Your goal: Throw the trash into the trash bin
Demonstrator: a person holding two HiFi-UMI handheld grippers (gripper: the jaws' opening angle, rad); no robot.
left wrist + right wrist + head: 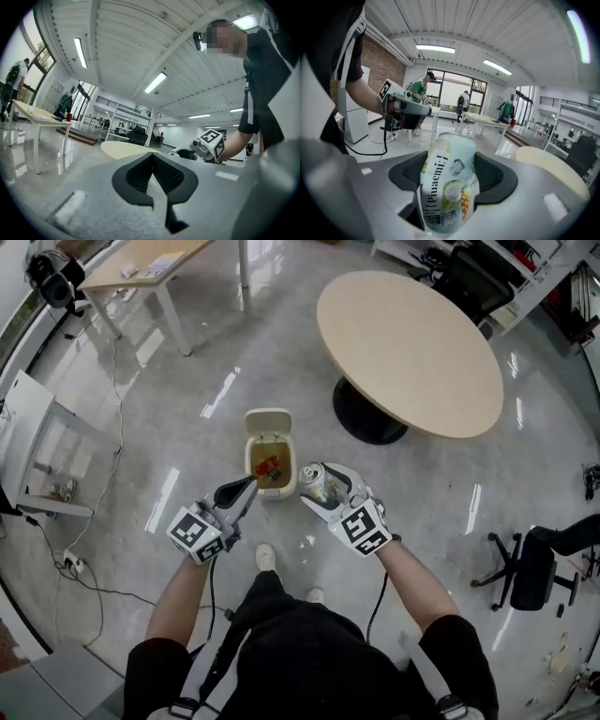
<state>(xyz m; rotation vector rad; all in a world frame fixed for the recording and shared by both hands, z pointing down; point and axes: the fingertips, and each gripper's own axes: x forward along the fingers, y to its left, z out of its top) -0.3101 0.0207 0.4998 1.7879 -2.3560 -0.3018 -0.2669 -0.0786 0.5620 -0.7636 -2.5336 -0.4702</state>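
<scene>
While my right gripper (451, 174) clamps the drink can (446, 187) just right of the open trash bin (267, 424), which holds red trash (268, 466), my left gripper (153, 174) is closed and empty.

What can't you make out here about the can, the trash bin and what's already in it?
- Red item inside the trash bin: too small in the head view to identify.
- Can: small print blurred in the right gripper view; sides covered by the right tongs.
- Rest of the bin's contents: dark and too small in the head view; neither gripper view shows the bin.
</scene>
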